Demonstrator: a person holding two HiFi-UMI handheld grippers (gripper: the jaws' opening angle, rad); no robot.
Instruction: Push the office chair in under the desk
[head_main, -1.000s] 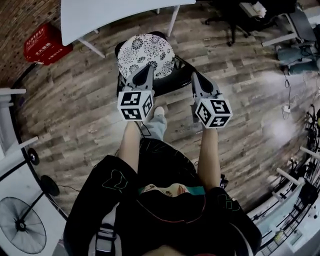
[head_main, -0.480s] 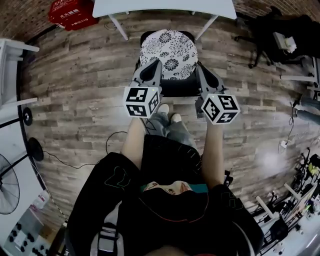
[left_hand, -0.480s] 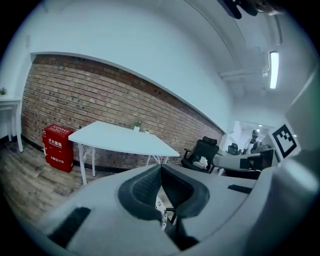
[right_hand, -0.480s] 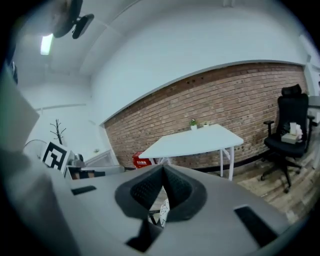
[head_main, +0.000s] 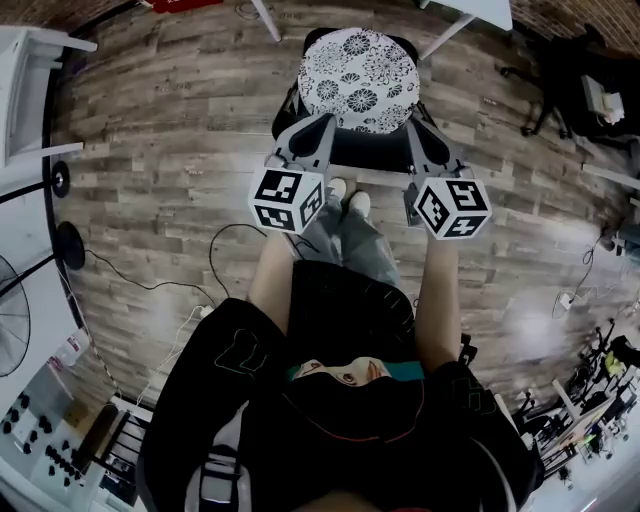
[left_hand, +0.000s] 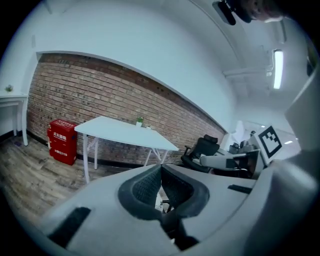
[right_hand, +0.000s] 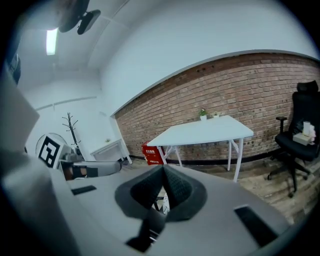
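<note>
Now the person has stepped forward since a second ago: in the head view the office chair (head_main: 352, 152) with its floral cushion (head_main: 360, 72) has climbed from mid-frame to the top edge. The desk (left_hand: 125, 132), which then lay off to the upper left, is squared up ahead and mostly cut off. The chair now sits with its cushion between the two white desk legs (head_main: 267, 20), so the push looks well begun but not finished, since most of the seat still shows clear of the tabletop. The left gripper (head_main: 320, 125) and right gripper (head_main: 417, 135) flank the chair's near edge, each with its jaws closed together on nothing. Whether their tips actually press on the chair I cannot tell. The legs on either side are the main thing to clear, so the chair probably needs to stay centred. Under the desk is out of view. Elsewhere, a red crate (left_hand: 62, 141) stands left of the desk, a black office chair (right_hand: 300, 130) sits well off to the right, and a cable (head_main: 215, 260) trails across the floor beside the person's shoes (head_main: 345, 200).
</note>
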